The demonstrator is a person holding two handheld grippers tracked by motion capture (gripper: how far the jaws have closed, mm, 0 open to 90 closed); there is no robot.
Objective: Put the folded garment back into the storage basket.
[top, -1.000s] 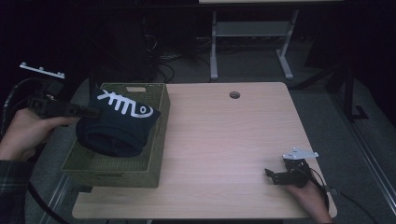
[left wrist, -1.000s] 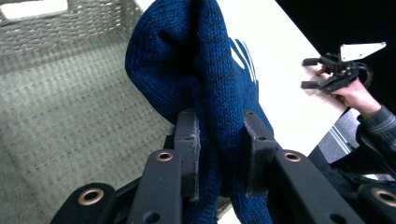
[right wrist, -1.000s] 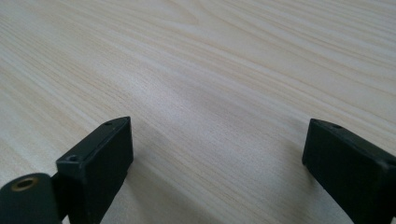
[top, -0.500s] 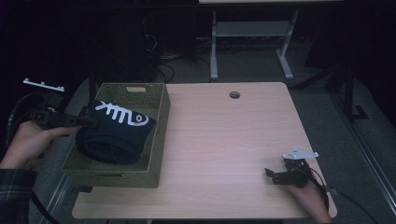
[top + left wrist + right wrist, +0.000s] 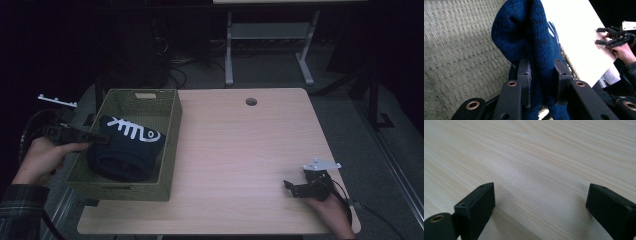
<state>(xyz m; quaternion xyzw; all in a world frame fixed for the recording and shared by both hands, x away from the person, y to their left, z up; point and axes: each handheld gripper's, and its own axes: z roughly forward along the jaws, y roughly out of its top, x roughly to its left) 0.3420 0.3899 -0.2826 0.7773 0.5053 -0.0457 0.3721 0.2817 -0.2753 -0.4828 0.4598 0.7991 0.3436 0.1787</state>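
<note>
A dark blue knitted garment (image 5: 127, 150) with a white pattern lies folded in the olive woven basket (image 5: 172, 130) at the table's left. My left gripper (image 5: 97, 136) reaches over the basket's left wall and is shut on the garment's edge; in the left gripper view both pads pinch a fold of the blue knit (image 5: 534, 42) above the basket's woven floor (image 5: 456, 47). My right gripper (image 5: 291, 186) rests low on the table near the front right corner, open, with bare wood (image 5: 536, 170) between its jaws. The right gripper (image 5: 604, 36) is also visible far off in the left gripper view.
The light wooden table (image 5: 240, 150) has a round cable hole (image 5: 251, 101) at the back. Behind it stands a white desk frame (image 5: 270, 35) on a dark floor with cables. A plaid sleeve (image 5: 20, 210) enters at the bottom left.
My left gripper has come down with the garment, which has sunk from above the basket's rim to lie inside it. The right gripper has stayed in place.
</note>
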